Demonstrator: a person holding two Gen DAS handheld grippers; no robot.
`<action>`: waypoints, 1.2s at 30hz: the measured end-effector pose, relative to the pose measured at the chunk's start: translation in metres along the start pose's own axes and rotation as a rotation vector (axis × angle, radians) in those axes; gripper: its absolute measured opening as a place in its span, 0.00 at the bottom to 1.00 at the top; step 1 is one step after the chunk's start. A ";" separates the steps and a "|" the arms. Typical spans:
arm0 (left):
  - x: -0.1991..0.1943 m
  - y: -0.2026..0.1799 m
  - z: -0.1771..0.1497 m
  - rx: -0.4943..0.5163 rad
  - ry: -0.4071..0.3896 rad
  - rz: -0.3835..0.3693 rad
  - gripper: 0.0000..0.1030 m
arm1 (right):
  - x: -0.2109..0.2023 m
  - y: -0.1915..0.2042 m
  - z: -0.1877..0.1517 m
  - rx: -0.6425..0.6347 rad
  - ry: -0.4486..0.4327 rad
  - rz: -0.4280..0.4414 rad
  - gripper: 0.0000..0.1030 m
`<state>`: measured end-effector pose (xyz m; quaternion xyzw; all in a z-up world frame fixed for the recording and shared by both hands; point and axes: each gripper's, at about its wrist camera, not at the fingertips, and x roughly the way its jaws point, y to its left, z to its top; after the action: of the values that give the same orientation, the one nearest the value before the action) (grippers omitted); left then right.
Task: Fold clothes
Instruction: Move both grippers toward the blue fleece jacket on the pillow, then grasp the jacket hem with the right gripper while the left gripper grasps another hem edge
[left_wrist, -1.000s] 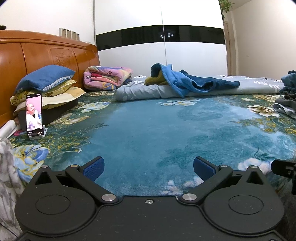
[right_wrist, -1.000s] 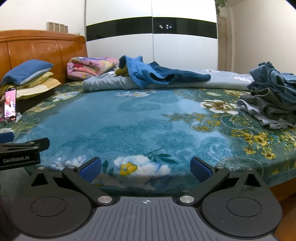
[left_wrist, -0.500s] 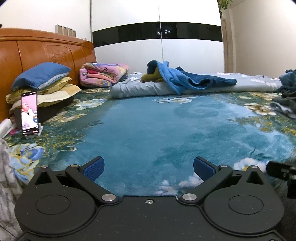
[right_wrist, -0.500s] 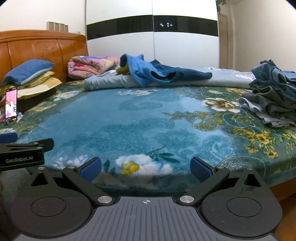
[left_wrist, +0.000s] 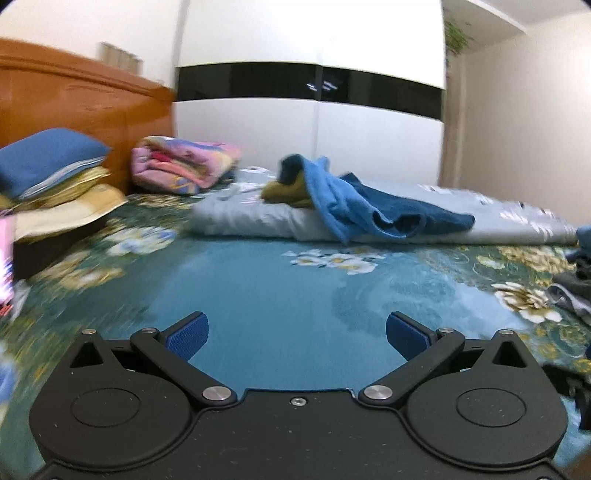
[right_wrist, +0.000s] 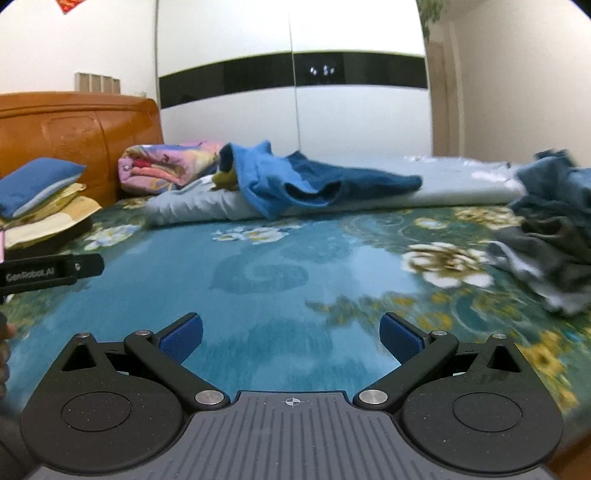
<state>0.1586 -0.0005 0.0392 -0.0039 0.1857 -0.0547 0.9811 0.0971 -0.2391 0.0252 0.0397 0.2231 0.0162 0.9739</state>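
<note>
Nearest the cameras, both tools hang over the floral bedspread (right_wrist: 266, 273) with nothing between their blue pads: the left gripper (left_wrist: 295, 332) stands wide, and so does the right gripper (right_wrist: 290, 332), just as they did a second ago. What has changed is the vantage: both views now sit further in over the bedspread and higher, and streaks of blur show they are in motion. Neither tool has closed on cloth, so I judge this a reach or a repositioning, not a fold in hand. To the right of the bedspread's open blue middle lies a rumpled heap of grey and blue clothes (right_wrist: 546, 236), loose and unfolded. Beyond the middle, on the pale grey quilt (right_wrist: 369, 195) along the far side, a blue garment (right_wrist: 295, 181) sprawls over something olive-yellow (right_wrist: 223, 179). Left of that sit a rolled pink blanket (left_wrist: 181, 170) and stacked pillows (left_wrist: 48, 184) against the wooden headboard (right_wrist: 74, 129). No folded garment shows anywhere on the bedspread.
</note>
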 end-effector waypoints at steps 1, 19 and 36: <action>0.020 0.001 0.008 0.026 0.004 -0.014 0.99 | 0.019 -0.003 0.011 -0.006 0.007 0.006 1.00; 0.222 0.021 0.130 0.091 0.150 0.022 0.99 | 0.263 -0.015 0.148 -0.063 0.166 0.068 0.80; 0.303 -0.014 0.298 0.043 0.262 0.136 0.99 | 0.343 -0.032 0.261 -0.137 0.368 0.143 0.48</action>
<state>0.5464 -0.0510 0.2068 0.0367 0.3106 0.0078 0.9498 0.5203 -0.2728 0.1078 -0.0146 0.3924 0.1075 0.9134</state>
